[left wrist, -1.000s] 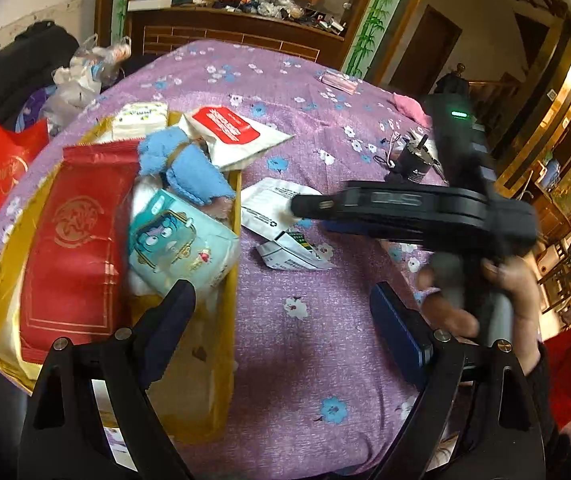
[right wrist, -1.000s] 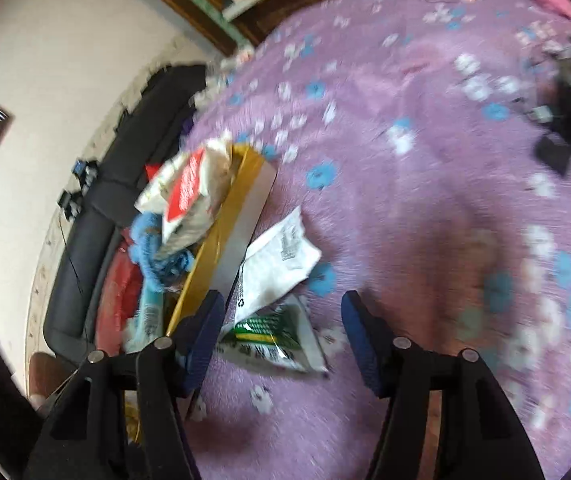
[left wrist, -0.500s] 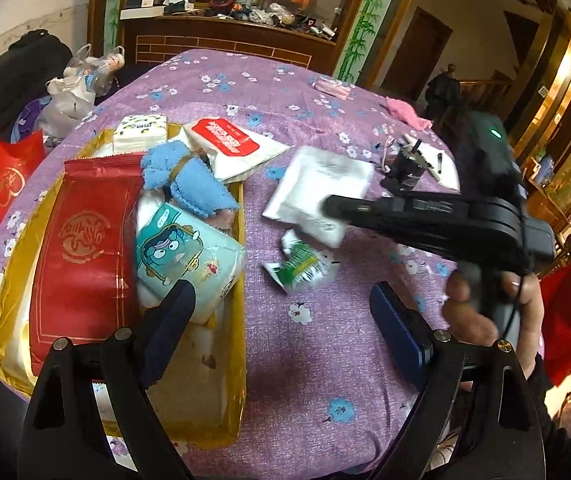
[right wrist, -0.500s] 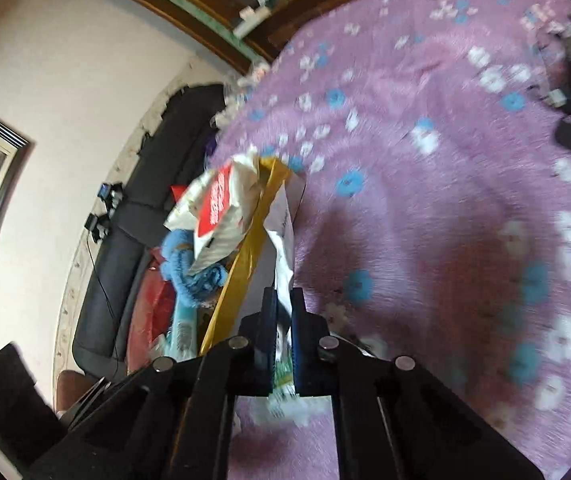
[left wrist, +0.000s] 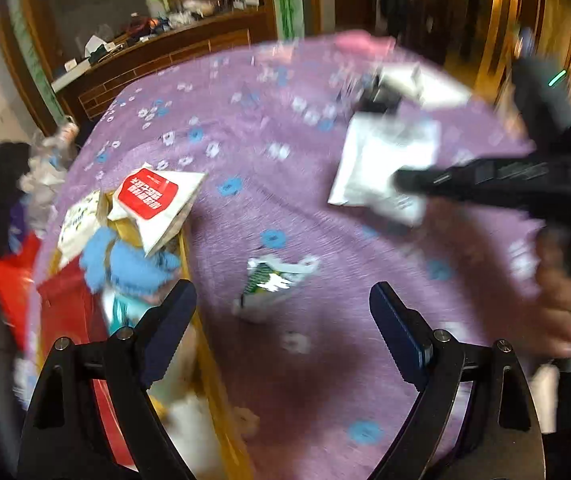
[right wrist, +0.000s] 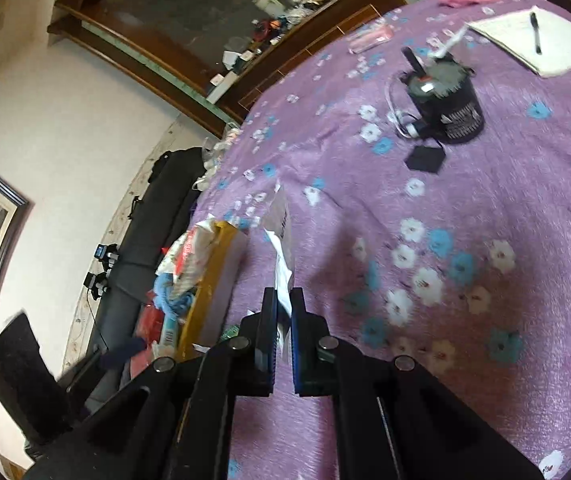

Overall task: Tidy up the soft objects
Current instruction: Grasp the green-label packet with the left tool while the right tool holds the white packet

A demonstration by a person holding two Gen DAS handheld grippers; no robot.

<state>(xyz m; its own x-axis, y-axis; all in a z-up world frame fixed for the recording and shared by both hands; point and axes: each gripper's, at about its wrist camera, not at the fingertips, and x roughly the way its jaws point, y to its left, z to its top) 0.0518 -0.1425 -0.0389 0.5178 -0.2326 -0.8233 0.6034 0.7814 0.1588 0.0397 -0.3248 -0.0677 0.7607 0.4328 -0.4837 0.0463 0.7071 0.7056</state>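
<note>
**Right claw pinches a white pouch above the cloth; left claw waits spread**

The right gripper (right wrist: 283, 312) is clenched on the lower edge of a thin white pouch (right wrist: 281, 248), which stands up edge-on between its pads. From the left wrist view the same white pouch (left wrist: 381, 168) hangs flat and clear of the purple flowered tablecloth (left wrist: 245, 140), carried at the tip of the right gripper (left wrist: 401, 180) with the person's hand (left wrist: 561, 292) behind it. The left gripper (left wrist: 281, 312) is released, jaws wide, nothing between them. Just ahead of it a crumpled green-and-white sachet (left wrist: 273, 280) lies on the cloth. Beside that, to the left, the gold tray (left wrist: 205, 360) already holds a blue cloth (left wrist: 125, 264), a red-labelled wipes pack (left wrist: 153, 204) that tilts over its rim, and a red packet (left wrist: 65, 312).

The risk, as I judge it, is the grip: only an edge of a slippery, floppy pouch is pinched, so a quick swing could let it slide out or fold. A drop onto the crowded tray might also tip the leaning wipes pack off the rim. Farther off, a black cup (right wrist: 445, 100) with loose cables could be snagged by a wide swing.
</note>
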